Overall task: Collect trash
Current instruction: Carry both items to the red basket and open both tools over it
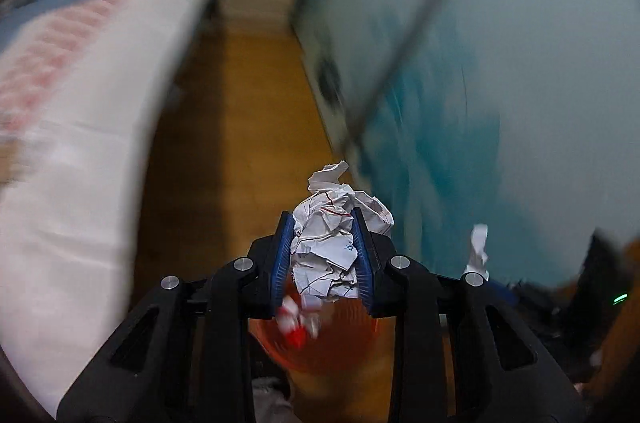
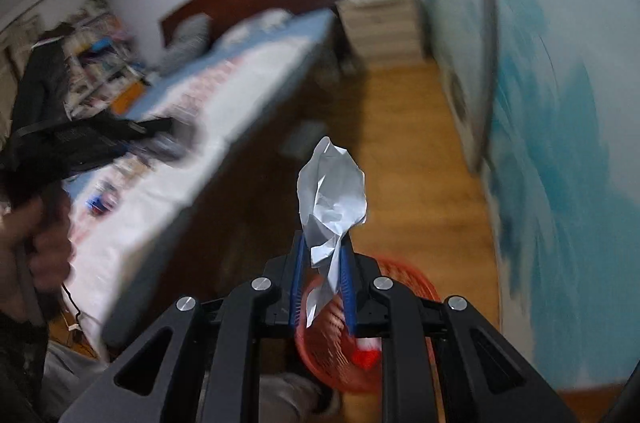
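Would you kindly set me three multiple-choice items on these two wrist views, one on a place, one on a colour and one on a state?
1. Where is the mesh plastic basket in the right wrist view?
A. On the bed
B. On the wooden floor, below the gripper
C. On a shelf

2. What colour is that basket?
A. Red-orange
B. Green
C. Black

3. What is the state of the left gripper?
A. Open and empty
B. Shut on a crumpled white paper ball with red lines
C. Shut on a bottle

Answers:
1 B: the basket sits on the floor beneath the right gripper.
2 A: its mesh wall shows red-orange in both views.
3 B: the blue pads press the paper ball from both sides.
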A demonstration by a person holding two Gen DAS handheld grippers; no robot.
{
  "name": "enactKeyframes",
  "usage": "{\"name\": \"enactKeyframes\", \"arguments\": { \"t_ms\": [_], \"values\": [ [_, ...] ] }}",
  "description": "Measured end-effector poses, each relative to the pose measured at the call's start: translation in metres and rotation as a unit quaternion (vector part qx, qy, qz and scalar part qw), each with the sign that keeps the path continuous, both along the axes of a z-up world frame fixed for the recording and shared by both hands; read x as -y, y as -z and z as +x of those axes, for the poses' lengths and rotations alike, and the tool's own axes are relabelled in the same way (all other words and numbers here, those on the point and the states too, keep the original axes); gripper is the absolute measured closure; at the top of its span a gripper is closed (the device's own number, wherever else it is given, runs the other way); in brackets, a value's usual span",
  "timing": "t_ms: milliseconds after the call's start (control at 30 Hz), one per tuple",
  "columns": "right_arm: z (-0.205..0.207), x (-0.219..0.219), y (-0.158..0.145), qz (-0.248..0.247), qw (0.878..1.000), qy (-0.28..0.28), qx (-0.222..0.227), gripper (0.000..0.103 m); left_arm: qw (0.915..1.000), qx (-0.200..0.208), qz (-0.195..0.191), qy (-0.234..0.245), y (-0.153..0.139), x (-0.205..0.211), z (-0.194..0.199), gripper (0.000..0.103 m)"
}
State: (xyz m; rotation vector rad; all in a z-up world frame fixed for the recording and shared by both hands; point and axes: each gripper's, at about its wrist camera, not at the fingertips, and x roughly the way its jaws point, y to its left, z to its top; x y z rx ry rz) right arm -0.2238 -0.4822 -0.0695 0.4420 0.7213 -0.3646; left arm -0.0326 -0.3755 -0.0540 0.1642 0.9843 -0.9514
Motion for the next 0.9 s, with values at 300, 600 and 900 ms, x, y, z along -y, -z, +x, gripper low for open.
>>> {"name": "enactKeyframes", "arguments": {
  "t_ms": [300,600,900],
  "values": [
    [-0.017,0.023,0.100,0.078,0.994,0.017,-0.074,0.086,0.9922,-0.024,0.094,0.079,0.084,0.059,-0.027,0.075],
    [0.006,0.013,0.115,0.090,0.993,0.007,-0.076,0.086,0.9866,-0.039,0.127,0.095,0.096,0.070,-0.036,0.075],
    [0.011,0.010,0.121,0.084,0.993,0.006,-0.082,0.067,0.9881,-0.030,0.125,0.086,0.090,0.065,-0.038,0.070]
  ]
}}
